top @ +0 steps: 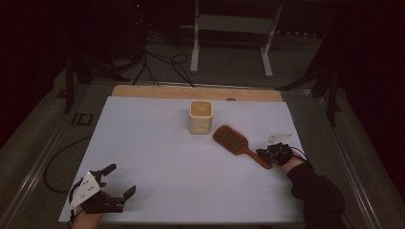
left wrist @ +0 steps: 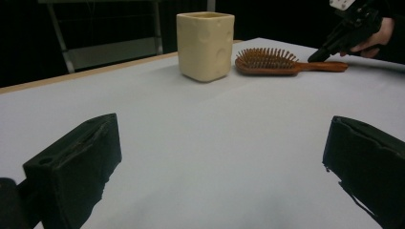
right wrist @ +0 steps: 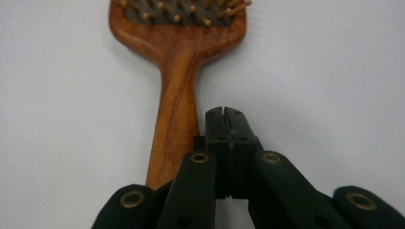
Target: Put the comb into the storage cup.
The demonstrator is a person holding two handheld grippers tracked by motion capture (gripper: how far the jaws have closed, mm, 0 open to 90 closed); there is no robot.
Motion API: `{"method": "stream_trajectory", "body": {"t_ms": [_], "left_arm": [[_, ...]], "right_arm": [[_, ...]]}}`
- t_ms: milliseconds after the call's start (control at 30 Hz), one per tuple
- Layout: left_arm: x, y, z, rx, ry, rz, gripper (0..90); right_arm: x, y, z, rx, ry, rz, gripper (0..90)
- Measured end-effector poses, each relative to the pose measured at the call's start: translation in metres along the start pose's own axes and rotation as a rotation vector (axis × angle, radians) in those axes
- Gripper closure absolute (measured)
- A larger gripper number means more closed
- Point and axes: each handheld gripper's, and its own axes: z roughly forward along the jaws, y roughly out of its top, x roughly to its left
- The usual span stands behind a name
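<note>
Black two-jaw grippers: the left gripper (top: 117, 181) carries a grey triangular plate, the right gripper (right wrist: 223, 110) brass-ringed screw holes; a dark, perhaps black, sleeve (top: 316, 190).

Left half of the white table sheet (top: 157, 171): bare between the left gripper (top: 117, 183), whose 2 jaws stand wide apart, and the objects farther back.
Centre back: the cream square ceramic cup (top: 200, 117) stands upright as 1 obstacle, with bare sheet on its left and behind it.
Gap by the cup: narrow, since the brown wooden paddle hairbrush (top: 236, 143) lies just beside its right.
Right side: the brush handle runs to the right gripper (right wrist: 224, 114), jaws pressed together just beside it.
Front edge: bare between both hands.
</note>
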Motion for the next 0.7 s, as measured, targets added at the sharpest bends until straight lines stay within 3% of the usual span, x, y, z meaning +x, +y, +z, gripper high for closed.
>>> {"method": "stream_trajectory", "body": {"t_ms": [400, 700], "left_arm": [[0.000, 0.001, 0.000, -0.001, -0.003, 0.003, 0.0], [0.000, 0.000, 0.001, 0.005, -0.004, 0.005, 0.0]], "right_arm": [[0.014, -0.006, -0.007, -0.007, 0.020, 0.013, 90.0], [0.014, -0.002, -0.020, -0.009, -0.020, 0.026, 89.9]]}}
